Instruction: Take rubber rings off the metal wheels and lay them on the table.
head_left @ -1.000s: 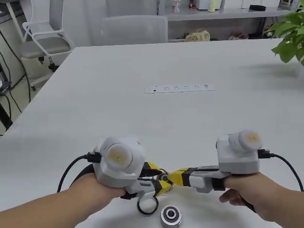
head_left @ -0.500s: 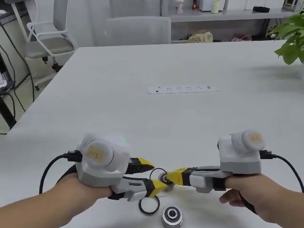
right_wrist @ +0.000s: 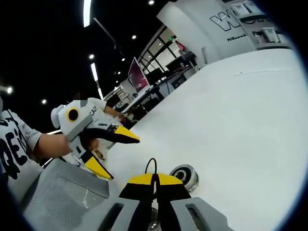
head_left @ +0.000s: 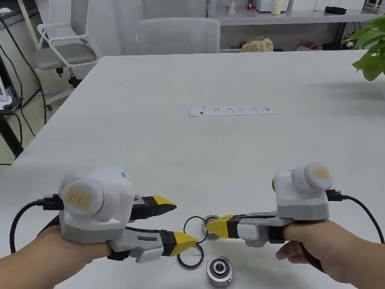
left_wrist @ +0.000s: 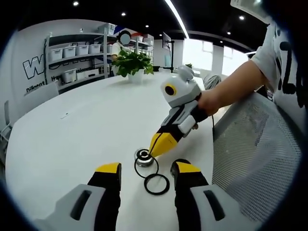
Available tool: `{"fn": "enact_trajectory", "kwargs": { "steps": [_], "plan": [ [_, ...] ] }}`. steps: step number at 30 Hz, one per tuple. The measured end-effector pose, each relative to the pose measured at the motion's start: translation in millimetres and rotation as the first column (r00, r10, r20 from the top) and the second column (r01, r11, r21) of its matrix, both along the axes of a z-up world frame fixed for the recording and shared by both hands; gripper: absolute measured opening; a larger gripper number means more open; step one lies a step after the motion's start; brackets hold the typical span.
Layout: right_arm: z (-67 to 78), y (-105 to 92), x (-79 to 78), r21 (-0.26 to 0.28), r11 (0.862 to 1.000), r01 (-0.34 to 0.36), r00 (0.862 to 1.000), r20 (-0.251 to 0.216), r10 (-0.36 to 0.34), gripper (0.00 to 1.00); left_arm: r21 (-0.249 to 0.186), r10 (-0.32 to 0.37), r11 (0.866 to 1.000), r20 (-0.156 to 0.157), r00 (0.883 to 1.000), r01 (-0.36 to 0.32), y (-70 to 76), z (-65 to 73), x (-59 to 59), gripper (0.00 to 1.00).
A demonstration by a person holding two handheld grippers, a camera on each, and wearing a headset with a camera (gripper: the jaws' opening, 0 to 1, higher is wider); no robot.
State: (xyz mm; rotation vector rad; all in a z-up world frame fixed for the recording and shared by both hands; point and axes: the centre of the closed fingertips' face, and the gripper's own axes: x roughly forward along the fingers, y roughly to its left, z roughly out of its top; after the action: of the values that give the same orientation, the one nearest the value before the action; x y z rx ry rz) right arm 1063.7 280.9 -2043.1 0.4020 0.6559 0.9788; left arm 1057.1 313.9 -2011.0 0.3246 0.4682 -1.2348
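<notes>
Right hand-held gripper (head_left: 209, 227) tight on rubber ring (head_left: 185, 228), power strip (head_left: 234, 111) far beyond.

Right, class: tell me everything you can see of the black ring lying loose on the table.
The ring is a thin, closed black loop, rubbery and matte by its look, round and unstretched. It lies flat on the white table, off any wheel, just ahead of the left gripper, whose jaws are open, and beside a metal wheel. No jaws hold it; whether it touches the wheel is unclear.
</notes>
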Motion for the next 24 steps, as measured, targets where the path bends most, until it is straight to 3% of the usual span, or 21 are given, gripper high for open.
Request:
{"fn": "enact_trajectory", "kwargs": {
  "steps": [8,24],
  "plan": [
    [-4.0,9.2,-9.3,0.002,0.999,-0.042,0.999,-0.025,0.042,0.0,-0.005,0.019,1.0,-0.013,1.0,-0.019,14.7,0.8,-8.3,0.5],
    [-12.9,19.8,-22.9,-0.042,0.993,-0.107,0.994,-0.035,0.106,0.0,-0.023,0.047,0.999,-0.012,0.999,-0.047,25.2,6.7,-14.8,0.51]
  ]
}}
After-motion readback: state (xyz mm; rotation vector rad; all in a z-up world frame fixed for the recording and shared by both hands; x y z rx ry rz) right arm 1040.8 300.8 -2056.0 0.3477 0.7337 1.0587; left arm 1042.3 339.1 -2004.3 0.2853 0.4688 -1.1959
